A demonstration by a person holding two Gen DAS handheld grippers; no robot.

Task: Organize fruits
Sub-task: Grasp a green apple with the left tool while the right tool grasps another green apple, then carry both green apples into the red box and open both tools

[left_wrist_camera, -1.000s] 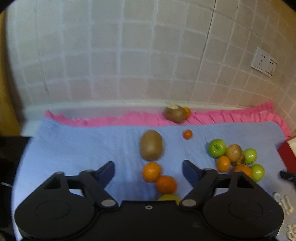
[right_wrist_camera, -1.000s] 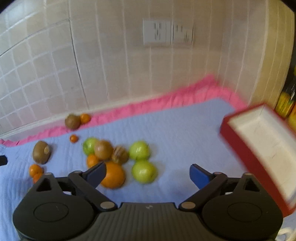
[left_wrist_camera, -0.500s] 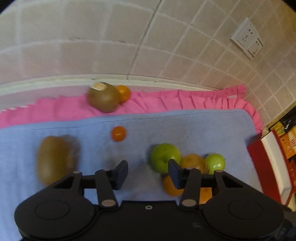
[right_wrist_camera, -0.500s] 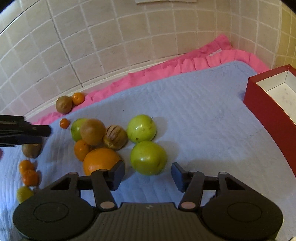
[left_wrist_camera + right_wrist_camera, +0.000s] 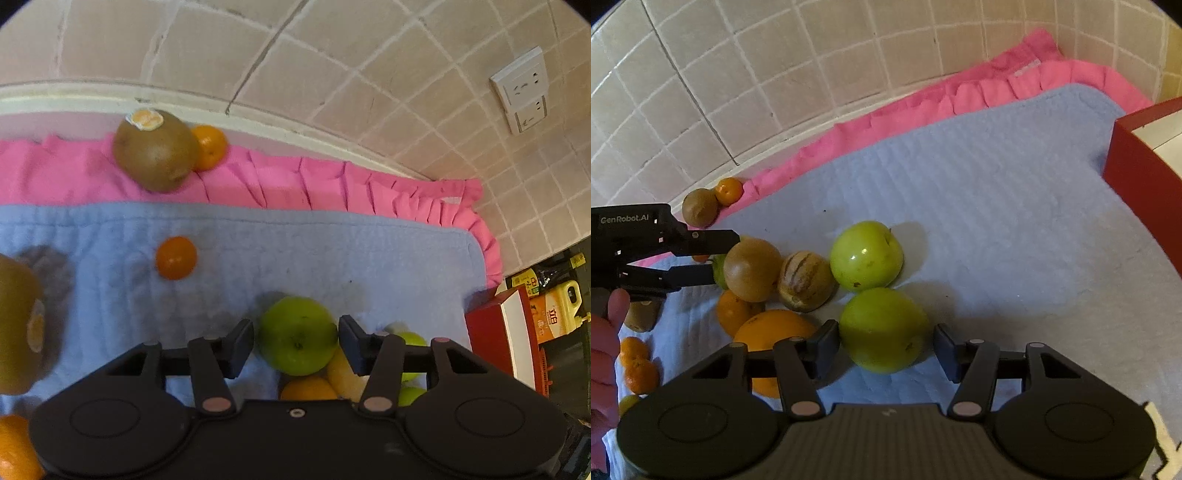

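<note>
Fruit lies on a blue mat [image 5: 997, 206]. In the left wrist view a green apple [image 5: 297, 335] sits between the fingers of my left gripper [image 5: 296, 341], which is open around it with small gaps. In the right wrist view another green apple [image 5: 882, 328] sits between the fingers of my right gripper [image 5: 882, 343], open around it. A third green apple [image 5: 866, 254], a striped brown fruit [image 5: 805, 280], a round brown fruit [image 5: 751, 268] and a large orange [image 5: 772, 345] crowd beside them. My left gripper [image 5: 716, 254] shows at the left there.
A kiwi [image 5: 155, 150] and small orange [image 5: 210, 147] rest on the pink ruffled edge by the tiled wall. A small orange [image 5: 176, 257] lies alone on the mat, a large kiwi [image 5: 18, 325] at the left. A red box [image 5: 1145, 177] stands at the right.
Both grippers moved in on the fruit cluster and narrowed. Each now has a green apple between its fingers. The left swung right from the kiwi and oranges.
</note>
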